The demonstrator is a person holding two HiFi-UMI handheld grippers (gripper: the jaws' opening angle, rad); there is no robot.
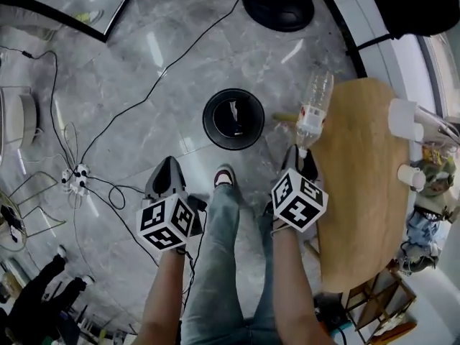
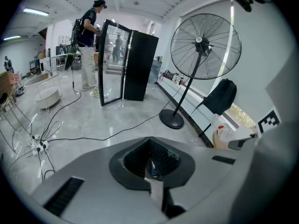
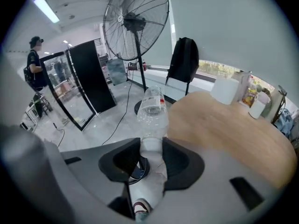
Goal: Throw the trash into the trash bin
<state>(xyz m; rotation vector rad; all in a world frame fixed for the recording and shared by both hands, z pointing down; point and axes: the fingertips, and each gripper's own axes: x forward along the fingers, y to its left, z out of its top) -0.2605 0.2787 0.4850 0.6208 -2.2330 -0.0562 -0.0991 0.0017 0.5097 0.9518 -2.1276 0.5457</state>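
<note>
Carry step: right tongs [image 1: 300, 152] pinch clear plastic bottle [image 1: 315, 106], left tongs [image 1: 167, 165] pressed together. Next I centre it over round black bin [image 1: 208, 119], release.

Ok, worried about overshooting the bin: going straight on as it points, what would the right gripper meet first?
Probably the floor between the wooden table and the fan base, missing the trash bin; depth is unclear.
</note>
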